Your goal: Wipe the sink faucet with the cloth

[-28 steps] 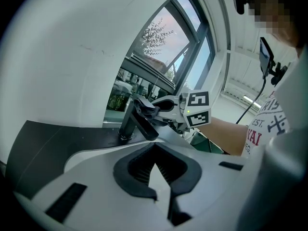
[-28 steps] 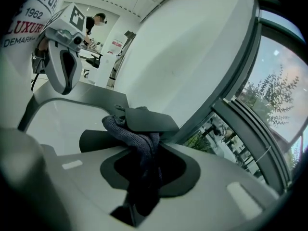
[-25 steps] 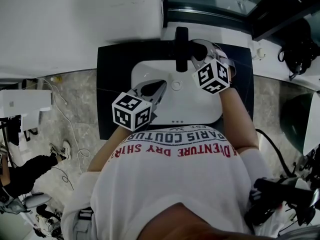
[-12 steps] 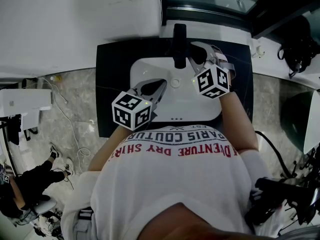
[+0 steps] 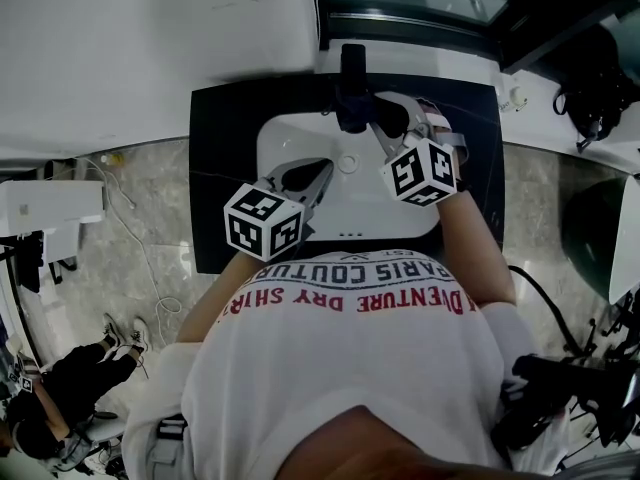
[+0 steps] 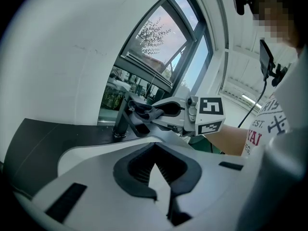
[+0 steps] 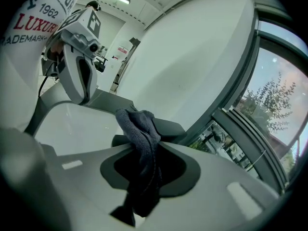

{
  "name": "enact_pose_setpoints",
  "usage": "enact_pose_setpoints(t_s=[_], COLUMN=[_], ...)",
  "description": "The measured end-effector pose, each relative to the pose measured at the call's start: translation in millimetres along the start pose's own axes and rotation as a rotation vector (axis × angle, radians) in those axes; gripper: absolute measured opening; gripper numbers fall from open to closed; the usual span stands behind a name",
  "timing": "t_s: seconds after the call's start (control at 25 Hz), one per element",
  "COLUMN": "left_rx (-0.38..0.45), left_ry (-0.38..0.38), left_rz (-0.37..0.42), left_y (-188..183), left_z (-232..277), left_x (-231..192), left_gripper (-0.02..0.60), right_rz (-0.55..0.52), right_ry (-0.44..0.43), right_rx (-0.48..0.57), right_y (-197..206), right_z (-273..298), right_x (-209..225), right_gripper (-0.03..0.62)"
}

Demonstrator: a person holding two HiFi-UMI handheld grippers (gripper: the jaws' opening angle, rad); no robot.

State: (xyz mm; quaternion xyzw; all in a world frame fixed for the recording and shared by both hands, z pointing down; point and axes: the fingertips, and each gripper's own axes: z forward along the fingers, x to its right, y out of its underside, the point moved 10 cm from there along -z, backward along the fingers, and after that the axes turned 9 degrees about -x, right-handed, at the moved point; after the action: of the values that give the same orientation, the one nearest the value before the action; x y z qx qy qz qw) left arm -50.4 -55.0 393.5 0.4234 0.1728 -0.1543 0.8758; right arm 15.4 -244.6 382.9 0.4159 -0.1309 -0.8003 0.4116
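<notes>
two handheld grippers are above a white sink. the right gripper is clamped on a dark grey cloth. the cloth's bunched end sticks out past the jaw tips and lies against the black faucet directly ahead of them. the left gripper sits back and to the left of the right one, apart from the faucet, with its jaws closed together and nothing between them.

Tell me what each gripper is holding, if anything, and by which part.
The right gripper is shut on the dark cloth, pinching its bunched middle; one end sticks out past the jaws. The left gripper holds nothing, its jaws together.
</notes>
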Motion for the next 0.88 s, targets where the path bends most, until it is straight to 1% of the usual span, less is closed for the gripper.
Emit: enact_pose_setpoints(t_s=[0.2,0.32,0.48,0.68,0.76,0.88], left_rx=[-0.004,-0.006,-0.011,-0.009,-0.011,-0.017], left_ry=[-0.002,-0.006,-0.016,-0.025,-0.026,-0.027], left_rz=[0.002,-0.003,-0.018,-0.042,-0.050,-0.054], left_y=[1,5,8,11,12,14], left_z=[-2,-3,-4,-4,-3,-1], left_x=[1,-1,-7,-15,-18,-22], left_gripper=[0.002,0.001,0.001,0.001,0.002,0.002], right_rz=[0.017,0.010,-0.013,0.040,0.056,0.083], right_ry=[-0.040,-0.103,-0.184,-0.259,-0.262,-0.214], right_rx=[0.052,0.064,0.049,0.051,0.026,-0.020], right_y=[3,8,19,29,38,55], right_z=[-15,-22,-19,-7,4,23], right_x=[-12,-28,-51,-81,-88,-83], right_gripper=[0.078,0.080,0.078,0.078,0.078,0.078])
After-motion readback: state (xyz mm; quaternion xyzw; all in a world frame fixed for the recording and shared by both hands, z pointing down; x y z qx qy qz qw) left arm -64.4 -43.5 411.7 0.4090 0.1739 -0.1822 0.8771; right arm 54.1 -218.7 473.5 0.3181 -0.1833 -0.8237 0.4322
